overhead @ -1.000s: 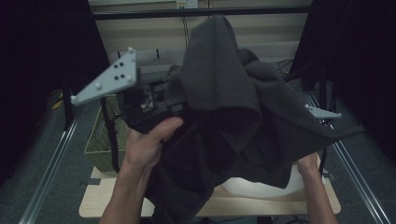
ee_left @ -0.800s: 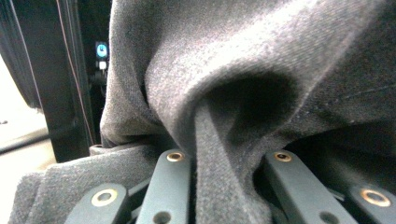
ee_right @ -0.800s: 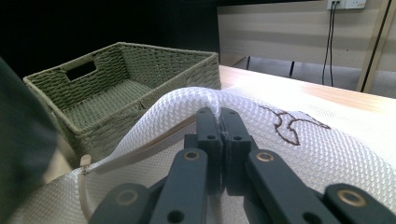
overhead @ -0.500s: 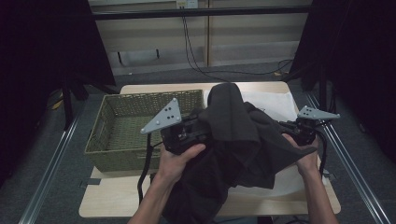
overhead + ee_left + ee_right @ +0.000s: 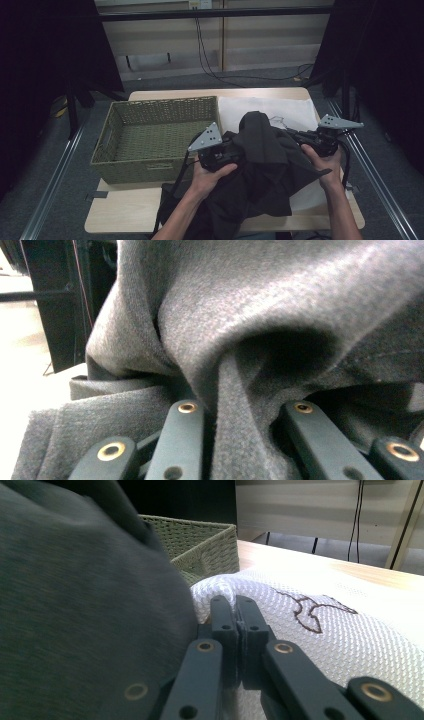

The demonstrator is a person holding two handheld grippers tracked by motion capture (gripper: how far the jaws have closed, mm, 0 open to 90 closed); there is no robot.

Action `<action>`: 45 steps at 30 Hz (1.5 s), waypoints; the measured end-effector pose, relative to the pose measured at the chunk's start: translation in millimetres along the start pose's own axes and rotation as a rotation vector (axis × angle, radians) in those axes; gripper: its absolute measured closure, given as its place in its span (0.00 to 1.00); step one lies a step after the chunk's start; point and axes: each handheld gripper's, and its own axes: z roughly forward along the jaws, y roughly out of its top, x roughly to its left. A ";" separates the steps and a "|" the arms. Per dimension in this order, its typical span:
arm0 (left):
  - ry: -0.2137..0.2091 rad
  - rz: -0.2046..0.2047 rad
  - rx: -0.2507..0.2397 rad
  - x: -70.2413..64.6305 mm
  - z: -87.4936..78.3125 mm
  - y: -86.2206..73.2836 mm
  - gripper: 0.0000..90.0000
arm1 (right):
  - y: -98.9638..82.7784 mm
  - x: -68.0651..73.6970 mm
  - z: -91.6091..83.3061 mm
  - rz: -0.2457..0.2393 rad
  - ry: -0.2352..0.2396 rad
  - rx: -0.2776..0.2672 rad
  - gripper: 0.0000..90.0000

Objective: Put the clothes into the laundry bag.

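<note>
Now my left claw (image 5: 235, 155) is pinching the dark cloth (image 5: 265, 165), and my right claw (image 5: 295, 135), at its 3 o'clock, is squeezing shut.

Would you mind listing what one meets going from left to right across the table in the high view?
Wicker basket → left gripper → dark grey garment → right gripper.
</note>
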 end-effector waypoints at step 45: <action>-0.006 0.002 0.468 7.7 81.9 -86.9 0.76 | -3.6 57.9 13.3 -0.091 0.059 0.089 0.99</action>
